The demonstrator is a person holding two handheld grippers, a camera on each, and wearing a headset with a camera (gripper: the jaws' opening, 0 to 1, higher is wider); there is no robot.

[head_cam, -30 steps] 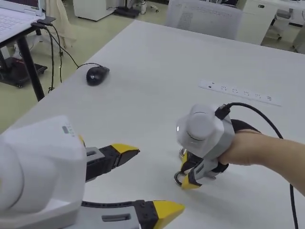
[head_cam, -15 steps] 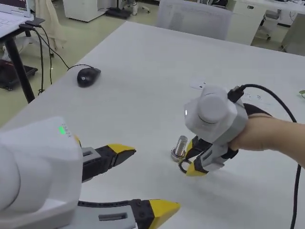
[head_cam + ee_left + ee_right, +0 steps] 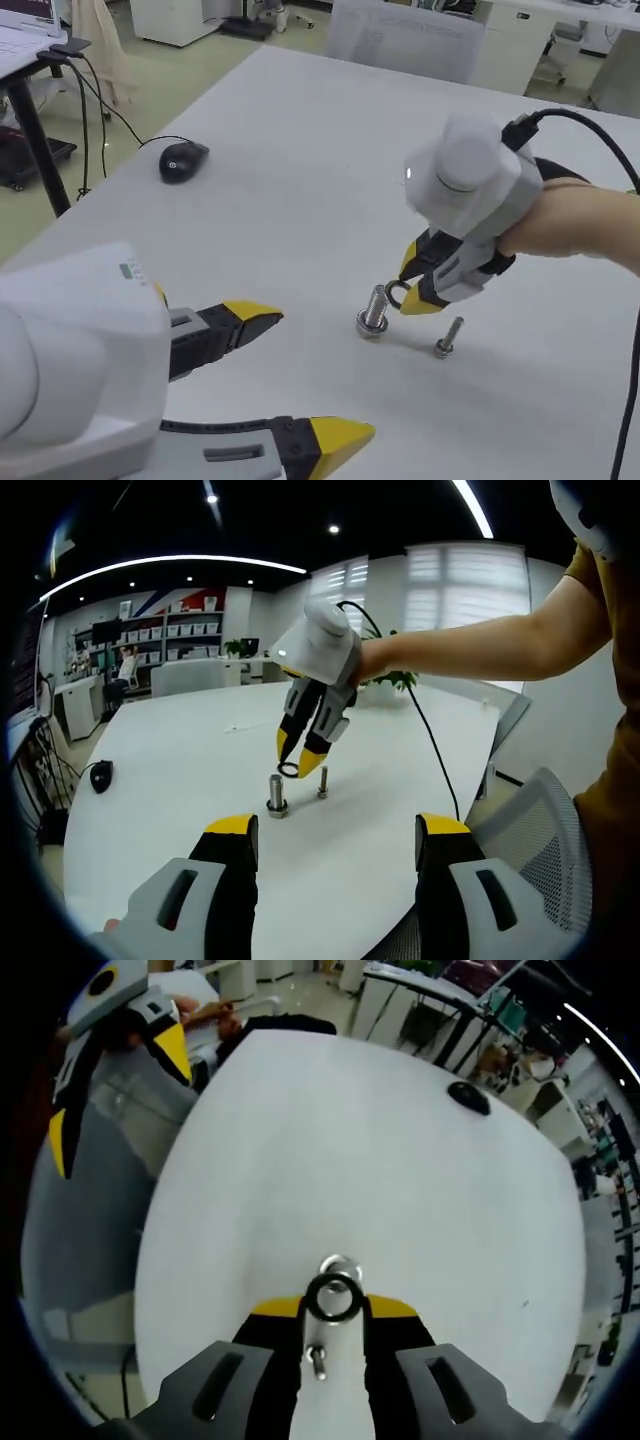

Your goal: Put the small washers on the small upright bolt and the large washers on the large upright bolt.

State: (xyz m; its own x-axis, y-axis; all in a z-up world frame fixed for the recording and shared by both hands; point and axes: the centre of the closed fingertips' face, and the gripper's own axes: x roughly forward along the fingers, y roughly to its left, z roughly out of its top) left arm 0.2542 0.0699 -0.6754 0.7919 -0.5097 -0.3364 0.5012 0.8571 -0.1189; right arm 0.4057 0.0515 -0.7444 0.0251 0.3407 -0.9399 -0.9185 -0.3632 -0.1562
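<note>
A mouse (image 3: 183,160) lies at the far left of the white table (image 3: 300,150). In the foreground the left gripper (image 3: 305,378) hovers with its 2 jaws spread wide and nothing between them. Right of it stands the large upright bolt (image 3: 373,308). The right gripper (image 3: 410,288), jaws narrow, pinches 1 washer (image 3: 397,293) just beside that bolt's top, clear of the table. The small upright bolt (image 3: 447,337) stands near, further right.
</note>
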